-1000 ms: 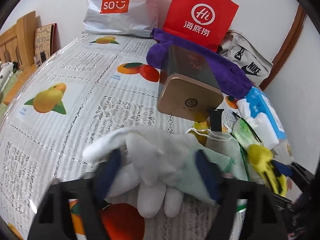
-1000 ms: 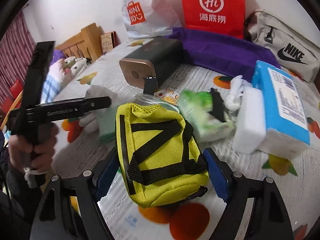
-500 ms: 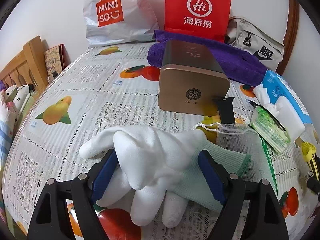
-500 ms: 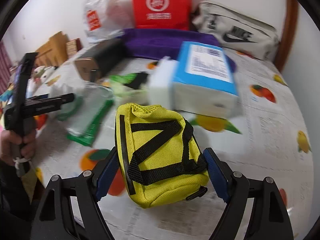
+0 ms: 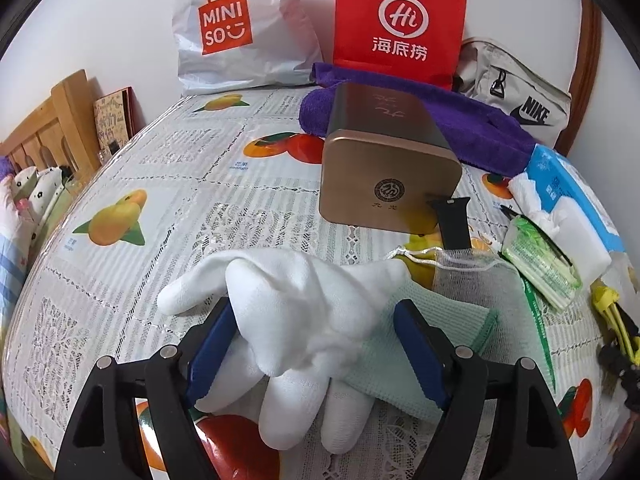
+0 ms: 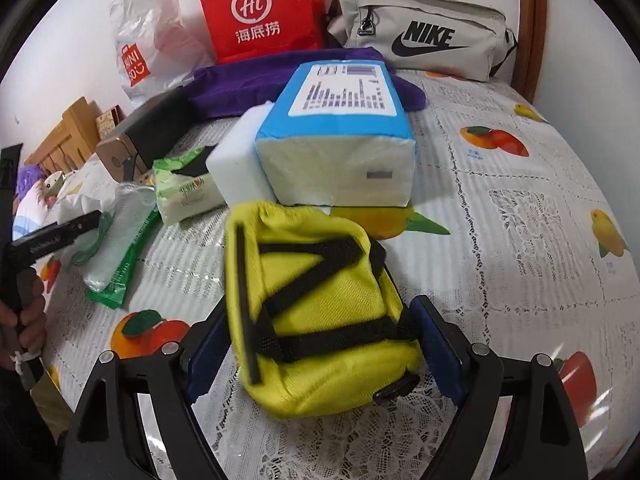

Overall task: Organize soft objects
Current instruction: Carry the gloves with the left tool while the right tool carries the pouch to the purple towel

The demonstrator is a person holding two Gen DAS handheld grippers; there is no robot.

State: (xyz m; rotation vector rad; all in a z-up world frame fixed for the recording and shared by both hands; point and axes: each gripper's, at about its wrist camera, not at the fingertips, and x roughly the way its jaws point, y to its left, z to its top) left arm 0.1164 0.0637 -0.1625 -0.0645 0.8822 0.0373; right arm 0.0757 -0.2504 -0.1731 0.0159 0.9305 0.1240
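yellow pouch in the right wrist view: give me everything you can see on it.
The yellow pouch is a small soft bag of mesh-like woven fabric, padded and boxy, with black webbing straps forming a Z across its upper face, a black strip along its left edge and a black buckle at the lower right corner. It lies between the blue fingers of the right gripper, whose jaws have just been opening; a gap shows at the right pad. Its far end almost meets the blue tissue pack.

bright, even indoor light; soft shadows, strong fisheye bending at edges, slight blur.
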